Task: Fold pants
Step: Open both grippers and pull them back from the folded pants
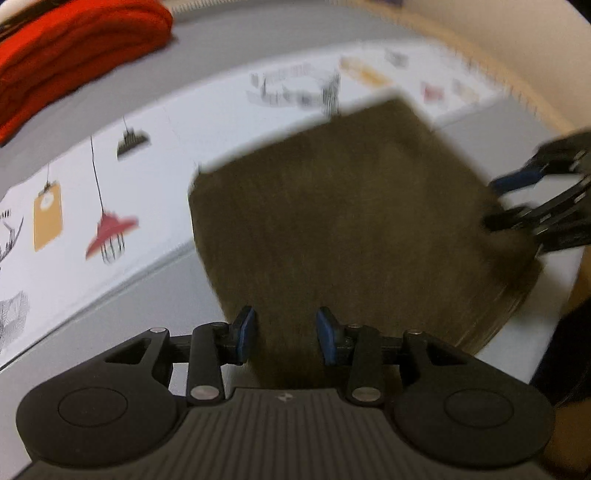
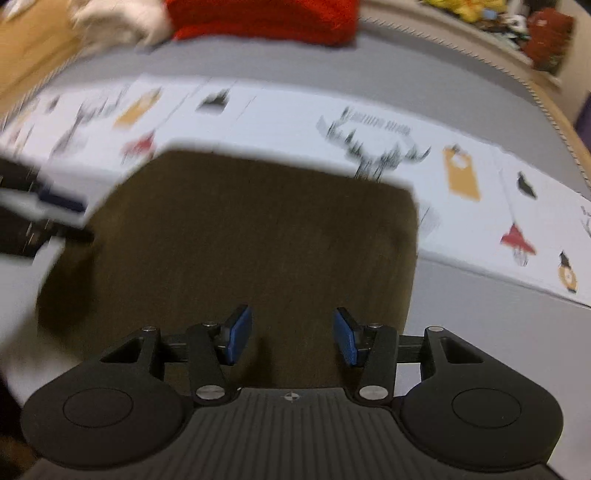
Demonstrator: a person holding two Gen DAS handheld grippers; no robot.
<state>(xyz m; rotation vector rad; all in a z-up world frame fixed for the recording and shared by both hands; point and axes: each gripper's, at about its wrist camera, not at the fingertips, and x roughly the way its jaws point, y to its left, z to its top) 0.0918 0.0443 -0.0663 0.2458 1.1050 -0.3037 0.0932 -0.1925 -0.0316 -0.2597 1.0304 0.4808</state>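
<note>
From the left wrist camera, the pants (image 1: pixel 343 221) lay folded into a compact, roughly square olive-brown block on the grey table (image 1: pixel 147 295), their far part overlapping a white printed mat (image 1: pixel 147 147) that ran across the surface. The cloth looked flat and smooth on top, and stacked layers showed as thin lines along the right near edge. The left gripper (image 1: pixel 286 334) hung above the near edge of the block with its blue pads (image 1: pixel 246 332) parted by a moderate gap; cloth showed between them, but the pads did not press on it and held nothing. At the right side of the block the right gripper (image 1: pixel 498 203) reached in, blurred, its fingertips at the fabric's edge. A pile of red cloth (image 1: pixel 74 48) sat well apart at the far left corner. No container was visible in this view.

From the right wrist camera, the same block of pants (image 2: pixel 258 251) filled the middle of the view, dark olive, with a straight far edge and squared corners, resting partly on the mat (image 2: pixel 480 206) and partly on the grey table (image 2: pixel 461 306). The right gripper (image 2: pixel 291 338) stood over the near edge, pads spread about halfway, nothing clamped between them. The left gripper (image 2: pixel 62 218) appeared as a blur at the block's left edge; its grip could not be told from here. The red cloth (image 2: pixel 266 18) lay beyond, beside a pale crumpled fabric (image 2: pixel 122 22).
</note>
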